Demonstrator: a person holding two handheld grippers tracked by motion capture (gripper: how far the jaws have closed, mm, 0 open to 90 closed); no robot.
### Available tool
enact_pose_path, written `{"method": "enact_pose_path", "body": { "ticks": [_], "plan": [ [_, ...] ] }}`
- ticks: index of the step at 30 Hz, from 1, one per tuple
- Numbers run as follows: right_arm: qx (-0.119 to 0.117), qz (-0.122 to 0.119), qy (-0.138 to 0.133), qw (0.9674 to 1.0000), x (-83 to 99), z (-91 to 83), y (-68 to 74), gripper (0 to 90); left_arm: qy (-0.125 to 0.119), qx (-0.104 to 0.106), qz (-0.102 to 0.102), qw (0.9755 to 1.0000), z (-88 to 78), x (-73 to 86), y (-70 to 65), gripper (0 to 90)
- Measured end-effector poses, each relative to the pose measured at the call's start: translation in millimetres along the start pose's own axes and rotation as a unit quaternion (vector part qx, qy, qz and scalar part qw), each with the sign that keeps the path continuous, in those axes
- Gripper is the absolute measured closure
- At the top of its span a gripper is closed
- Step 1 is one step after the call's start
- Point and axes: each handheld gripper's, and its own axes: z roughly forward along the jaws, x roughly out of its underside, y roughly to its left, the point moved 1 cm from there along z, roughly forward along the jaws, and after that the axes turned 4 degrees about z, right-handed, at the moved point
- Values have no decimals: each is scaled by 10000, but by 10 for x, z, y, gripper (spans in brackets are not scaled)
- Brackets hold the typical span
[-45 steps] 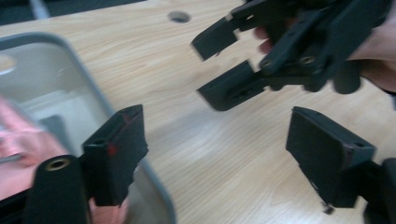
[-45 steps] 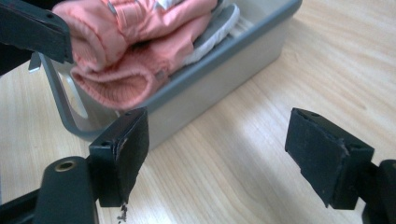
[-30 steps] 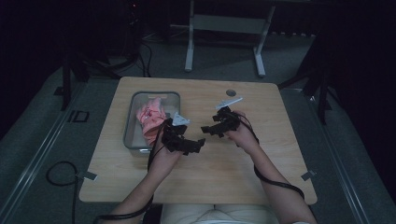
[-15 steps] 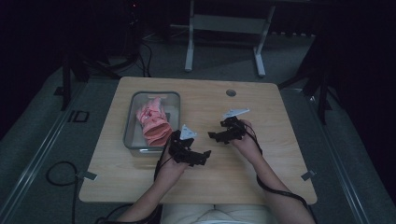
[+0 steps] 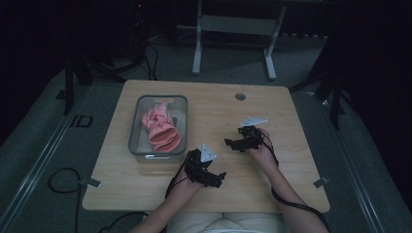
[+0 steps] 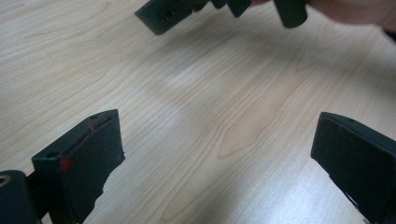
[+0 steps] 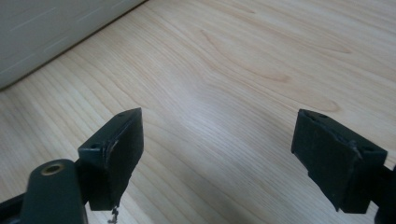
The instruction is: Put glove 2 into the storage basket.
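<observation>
in the clear bin [image 5: 138, 145] at the table's left lies the pink cloth [image 5: 160, 127], bunched, its long axis running away from us. our left gripper [image 5: 210, 177] is nearer, the cloth up-left of it; the right gripper [image 5: 236, 144] sits farther right. both have jaws spread, empty.

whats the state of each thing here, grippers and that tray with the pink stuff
left gripper: open, nothing between the jaws, over bare wood
right gripper: open, empty, over bare wood
clear rectangular plastic tray: flat on the light wooden table, no lid
crumpled pink cloth: bunched inside the tray, apart from both grippers
</observation>
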Motion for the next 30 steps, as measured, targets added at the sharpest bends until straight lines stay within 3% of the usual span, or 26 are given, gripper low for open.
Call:
{"method": "enact_pose_path", "body": {
  "ticks": [7, 9, 15, 30],
  "plan": [
    [372, 47, -109, 9992, 110, -69, -94, 163, 42, -106, 41, 9999, 87, 99, -41, 17],
    [551, 105, -199, 9982, 143, -91, -132, 165, 44, -215, 111, 9997, 97, 112, -54, 18],
    [915, 269, -349, 9948, 196, -153, -216, 165, -4, -202, 31, 9998, 103, 143, -44, 18],
    [1272, 438, -451, 9899, 343, -264, -367, 162, -197, -346, -122, 9991, 89, 224, -36, 17]
  ]
}}
